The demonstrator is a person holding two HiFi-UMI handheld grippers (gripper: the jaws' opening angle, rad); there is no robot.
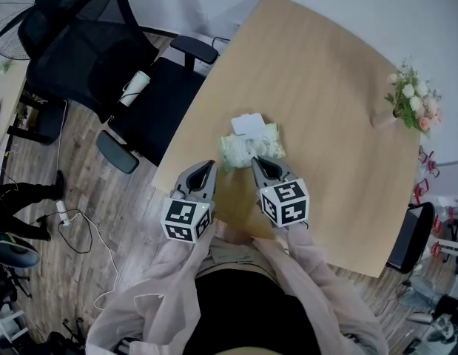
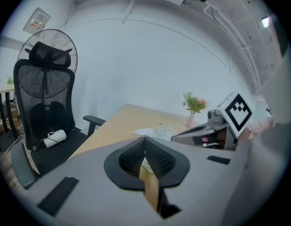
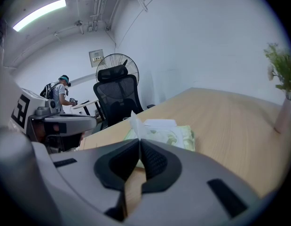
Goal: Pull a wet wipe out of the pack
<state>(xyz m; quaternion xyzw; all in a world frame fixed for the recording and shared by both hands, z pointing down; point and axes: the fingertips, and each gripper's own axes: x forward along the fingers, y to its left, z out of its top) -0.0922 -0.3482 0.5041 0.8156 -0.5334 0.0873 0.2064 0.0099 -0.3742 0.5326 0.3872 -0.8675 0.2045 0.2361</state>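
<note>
A green wet wipe pack (image 1: 250,149) lies on the wooden table (image 1: 317,72), its white lid (image 1: 248,124) flipped open on the far side. In the right gripper view the pack (image 3: 176,135) sits just past the jaws, and a white wipe tuft (image 3: 135,121) stands up from it right behind the tips; contact cannot be made out. My right gripper (image 1: 256,161) is at the pack's near edge, jaws shut (image 3: 139,140). My left gripper (image 1: 209,166) hovers to the left of the pack, shut with nothing in it (image 2: 145,138).
A vase of flowers (image 1: 412,102) stands at the table's right edge. A black office chair (image 1: 103,58) is beyond the table's left edge, a fan (image 2: 49,41) behind it. A person (image 3: 63,91) stands far off in the right gripper view.
</note>
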